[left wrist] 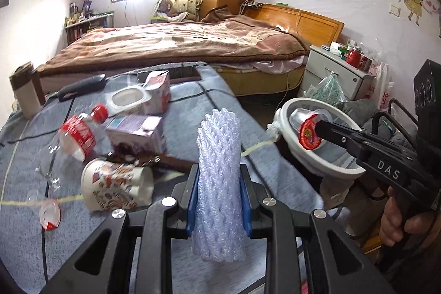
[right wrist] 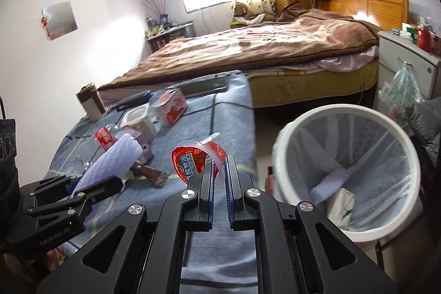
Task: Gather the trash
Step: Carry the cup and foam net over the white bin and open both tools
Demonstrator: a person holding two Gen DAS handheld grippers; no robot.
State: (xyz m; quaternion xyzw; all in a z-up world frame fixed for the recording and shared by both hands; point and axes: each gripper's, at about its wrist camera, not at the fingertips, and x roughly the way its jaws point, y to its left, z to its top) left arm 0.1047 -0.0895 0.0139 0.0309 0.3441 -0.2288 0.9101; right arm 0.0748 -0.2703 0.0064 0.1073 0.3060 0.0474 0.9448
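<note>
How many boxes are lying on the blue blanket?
2. A purple carton lies beside the clear bottle, and a pink-and-white carton lies further back, beside the white tub. Others may be hidden.

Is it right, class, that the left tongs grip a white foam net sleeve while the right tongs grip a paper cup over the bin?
Not quite. The right tongs grip a clear plastic jelly cup with a red foil lid, not a paper cup, as the right wrist view shows. The paper cup lies on the blanket. The left tongs do grip the foam net sleeve, and the bin is close by.
</note>
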